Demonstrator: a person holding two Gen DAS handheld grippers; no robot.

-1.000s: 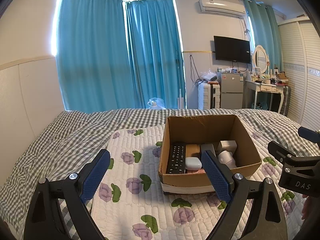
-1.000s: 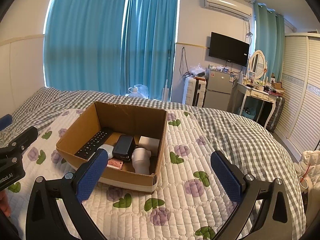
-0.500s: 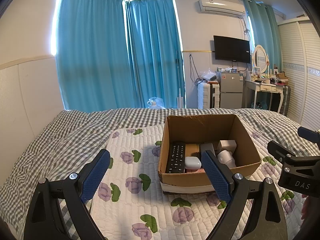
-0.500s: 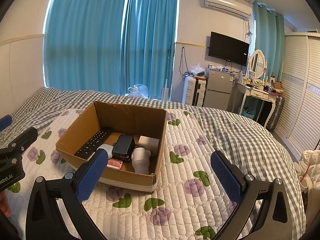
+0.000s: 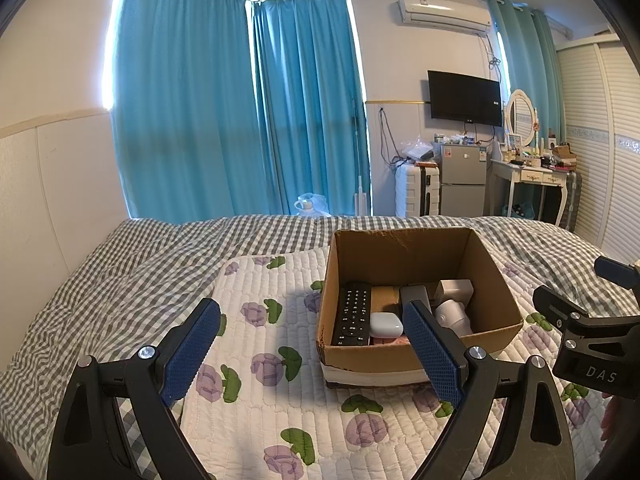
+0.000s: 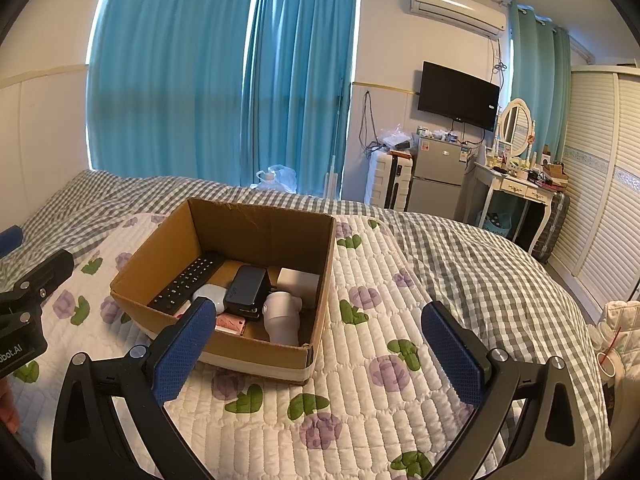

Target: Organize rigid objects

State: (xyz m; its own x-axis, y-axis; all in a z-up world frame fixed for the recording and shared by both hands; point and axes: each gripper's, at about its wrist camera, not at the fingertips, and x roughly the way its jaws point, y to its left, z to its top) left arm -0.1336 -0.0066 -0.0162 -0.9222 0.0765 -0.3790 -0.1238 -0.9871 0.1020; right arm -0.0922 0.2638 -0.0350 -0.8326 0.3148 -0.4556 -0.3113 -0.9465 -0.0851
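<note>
An open cardboard box (image 5: 408, 252) (image 6: 256, 224) sits on the quilted floral mat on the bed. Inside lie a black remote (image 5: 353, 314) (image 6: 186, 282), a small white case (image 5: 385, 323) (image 6: 208, 293), a black adapter (image 6: 246, 289), a white camera-like device (image 5: 452, 314) (image 6: 282, 316), a white block (image 6: 298, 280) and a pink item (image 6: 230, 323). My left gripper (image 5: 312, 344) is open and empty, held in front of the box's left side. My right gripper (image 6: 320, 340) is open and empty, in front of the box's right corner.
The floral mat (image 5: 272, 360) (image 6: 372, 320) lies on a grey checked duvet (image 5: 120, 280). Blue curtains, a fridge (image 5: 462, 180), a suitcase, a dressing table (image 6: 516, 188) and a wardrobe stand beyond the bed. The other gripper shows at each view's edge (image 5: 588, 340) (image 6: 24, 308).
</note>
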